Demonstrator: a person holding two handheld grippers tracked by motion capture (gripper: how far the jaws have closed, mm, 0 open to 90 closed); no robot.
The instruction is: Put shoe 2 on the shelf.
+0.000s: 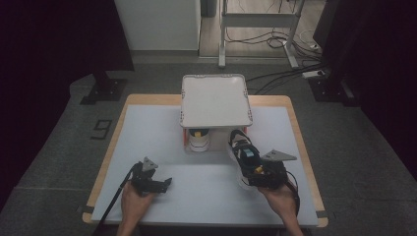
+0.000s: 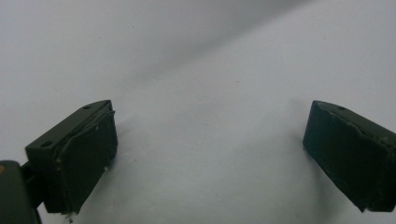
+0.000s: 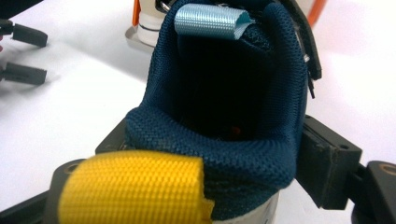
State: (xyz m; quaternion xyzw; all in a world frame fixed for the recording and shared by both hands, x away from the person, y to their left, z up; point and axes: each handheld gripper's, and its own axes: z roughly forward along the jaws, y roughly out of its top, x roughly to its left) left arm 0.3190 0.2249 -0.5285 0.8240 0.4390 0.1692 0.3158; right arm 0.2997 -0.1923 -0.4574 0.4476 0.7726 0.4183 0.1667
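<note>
A dark blue and white sneaker lies on the right of the white mat, toe toward the rack. My right gripper is shut on its heel. In the right gripper view the jaws press the navy mesh collar from both sides, with a yellow heel tab in front and a light blue tongue loop beyond. A second sneaker, white with a yellow and blue heel, stands under the rack. My left gripper rests low at the front left, jaws wide apart over bare mat, holding nothing.
A small rack with a white tray top and orange legs stands at the table's far middle. The white mat covers a wooden table. The left gripper shows far off in the right gripper view. Cables and stands lie on the floor behind.
</note>
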